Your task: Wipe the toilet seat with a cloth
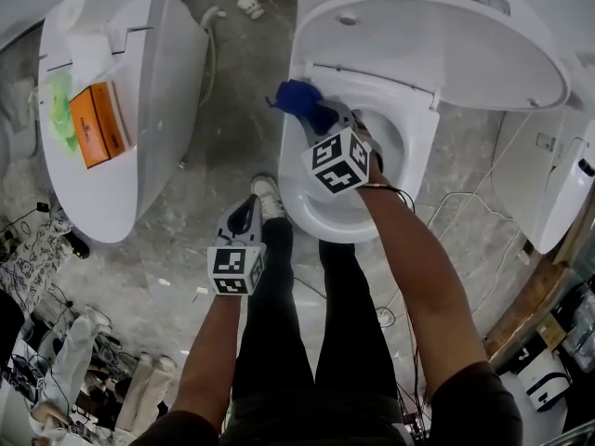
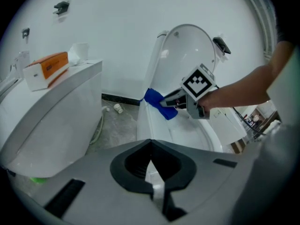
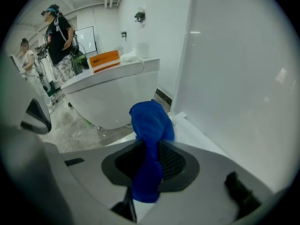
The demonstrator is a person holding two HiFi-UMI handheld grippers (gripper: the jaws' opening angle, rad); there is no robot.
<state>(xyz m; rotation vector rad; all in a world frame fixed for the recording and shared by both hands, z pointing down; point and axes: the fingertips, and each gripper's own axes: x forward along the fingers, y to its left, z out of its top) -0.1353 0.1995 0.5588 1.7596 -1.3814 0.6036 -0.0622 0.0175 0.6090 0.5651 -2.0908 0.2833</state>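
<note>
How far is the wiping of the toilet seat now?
Done: lid up, blue cloth clamped in the right hand-held gripper. In hand: the cloth is at the rear rim of the seat, near the hinge. Left: the rest of the ring, probably; no mark shows what is already wiped. The left hand-held gripper is shut, empty.

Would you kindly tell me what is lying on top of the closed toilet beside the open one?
An orange box and a white tissue lie on its lid. Whatever the box covers cannot be seen.
</note>
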